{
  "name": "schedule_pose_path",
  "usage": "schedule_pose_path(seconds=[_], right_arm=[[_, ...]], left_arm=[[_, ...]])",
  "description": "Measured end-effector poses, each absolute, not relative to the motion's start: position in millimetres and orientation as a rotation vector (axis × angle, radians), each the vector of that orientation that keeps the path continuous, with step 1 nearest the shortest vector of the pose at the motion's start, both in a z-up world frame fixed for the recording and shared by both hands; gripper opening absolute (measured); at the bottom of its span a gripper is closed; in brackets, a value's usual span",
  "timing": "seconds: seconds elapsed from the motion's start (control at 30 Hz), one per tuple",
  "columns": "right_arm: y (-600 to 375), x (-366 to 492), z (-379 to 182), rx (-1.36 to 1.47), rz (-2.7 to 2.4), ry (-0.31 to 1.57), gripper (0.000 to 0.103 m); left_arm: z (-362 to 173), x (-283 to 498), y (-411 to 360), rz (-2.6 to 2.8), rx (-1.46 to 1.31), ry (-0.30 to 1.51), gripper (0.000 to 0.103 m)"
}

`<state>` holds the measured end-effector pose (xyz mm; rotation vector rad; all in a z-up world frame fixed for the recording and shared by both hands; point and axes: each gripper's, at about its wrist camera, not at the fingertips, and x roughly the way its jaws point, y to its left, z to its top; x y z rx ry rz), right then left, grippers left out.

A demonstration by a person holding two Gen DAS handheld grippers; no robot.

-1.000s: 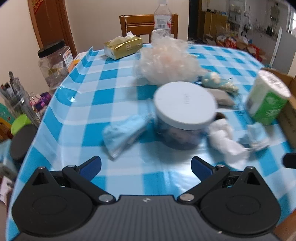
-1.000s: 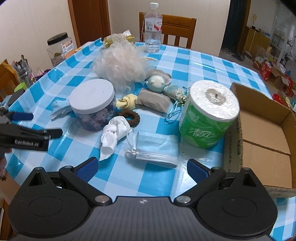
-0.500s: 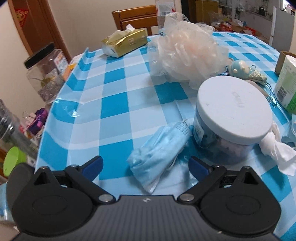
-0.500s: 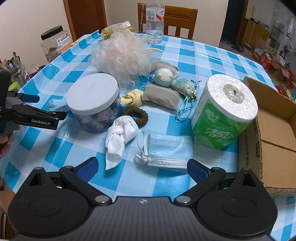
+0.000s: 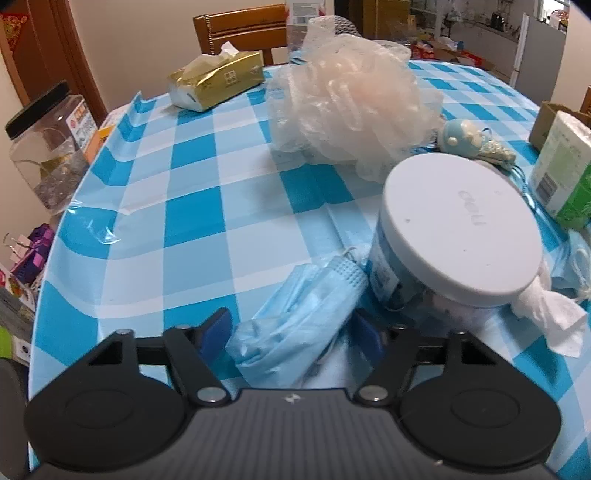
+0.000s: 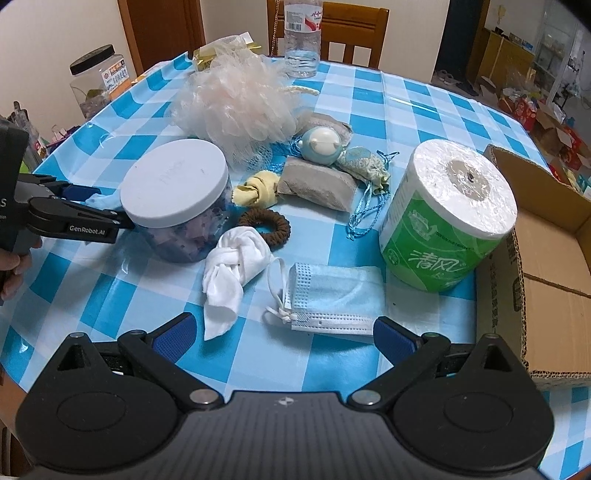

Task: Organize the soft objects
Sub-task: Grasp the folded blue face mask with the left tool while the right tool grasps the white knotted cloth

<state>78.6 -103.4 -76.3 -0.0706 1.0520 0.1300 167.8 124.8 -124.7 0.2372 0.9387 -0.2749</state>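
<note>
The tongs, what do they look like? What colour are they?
Both are matte black plastic. The left tongs and right tongs each have two round discs, silver pivot screws, angular arms, a ribbed grey middle with a small white logo, and blue fingertip pads. Seen sideways, white lettering reads GenRobot.AI.

I am reading "GenRobot.AI" on my left gripper (image 6: 83,210), "deli" embossed on the white jar lid (image 5: 469,214), and green "清风" on the toilet paper roll (image 6: 436,260); the water bottle label (image 6: 303,20) is staying illegible
</note>
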Motion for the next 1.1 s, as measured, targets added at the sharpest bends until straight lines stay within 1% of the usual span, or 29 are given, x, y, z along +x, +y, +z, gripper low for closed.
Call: schedule_pose_path(seconds=[0.07,0.2,0.23,0.33,0.77,0.83,0.87,0.97,1.1], right_arm=[[-105,79,-77,-0.069,0.125,1.053,0.103],[-108,79,-78,-0.066,0.120,1.051,0.103],[-108,78,-78,-0.067,0.120,1.051,0.103],[-109,78,-79,-0.066,0.124,1.049,0.103],[-96,82,-82,-0.106,0.225,1.037,0.102],[-90,84,-82,-0.114,0.261,1.031,0.099],[-86,86,-82,-0.122,0.280,1.024,0.096],[-73,92,-83,-0.148,0.331,1.010,0.090],[-59,103,-91,-0.188,0.360,0.995,0.085]], left_arm=[[-124,167,125,-0.289,0.223,0.942,0.058],[-123,164,124,-0.299,0.202,0.949,0.048],[-123,162,123,-0.303,0.197,0.951,0.044],[-122,156,123,-0.301,0.186,0.956,0.040],[-117,127,127,-0.251,0.100,1.005,0.039],[-117,125,127,-0.241,0.093,1.007,0.039],[-118,125,127,-0.236,0.088,1.006,0.039],[-118,125,127,-0.226,0.080,1.001,0.039],[-118,127,128,-0.210,0.058,0.998,0.039]])
